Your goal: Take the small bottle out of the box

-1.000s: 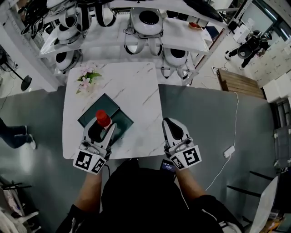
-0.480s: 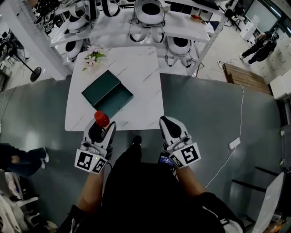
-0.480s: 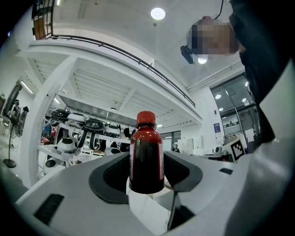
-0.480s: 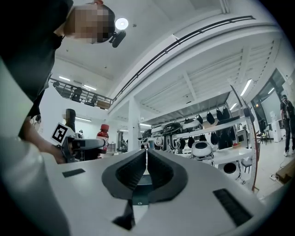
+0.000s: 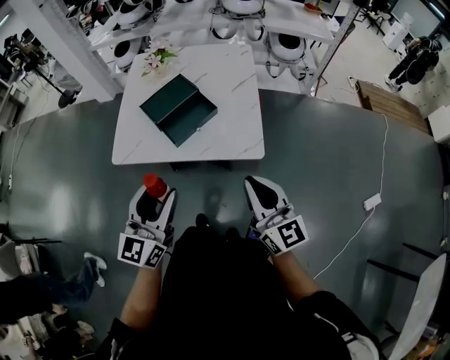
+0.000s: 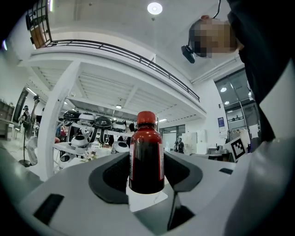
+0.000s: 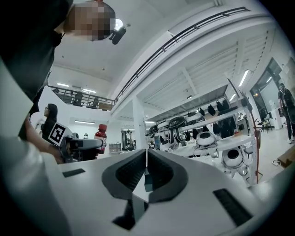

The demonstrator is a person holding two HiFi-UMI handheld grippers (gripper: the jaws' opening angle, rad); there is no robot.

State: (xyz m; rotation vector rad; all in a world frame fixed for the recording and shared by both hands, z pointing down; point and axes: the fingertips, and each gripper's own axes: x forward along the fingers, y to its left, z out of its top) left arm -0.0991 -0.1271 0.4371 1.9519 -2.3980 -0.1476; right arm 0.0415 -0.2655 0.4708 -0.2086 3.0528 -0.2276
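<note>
Bright, even overhead light fills the hall; a round ceiling lamp [image 6: 155,8] flares white above me. The small bottle [image 6: 146,154] close before my camera is sharp, the shelves [image 6: 87,120] behind it soft. Every view bows at its edges, corners going black. The white table [image 5: 232,119] looks perhaps slightly overexposed.

The bottle [image 6: 146,154] is small, full of dark red liquid, with a red cap and a pale label round its body. It stands upright, clamped between the jaws of the left gripper [image 5: 157,199], above the grey floor and well apart from the box [image 5: 178,110]. The box is dark green and open, its two shallow halves side by side, lying askew on the white table [image 5: 232,126]
</note>
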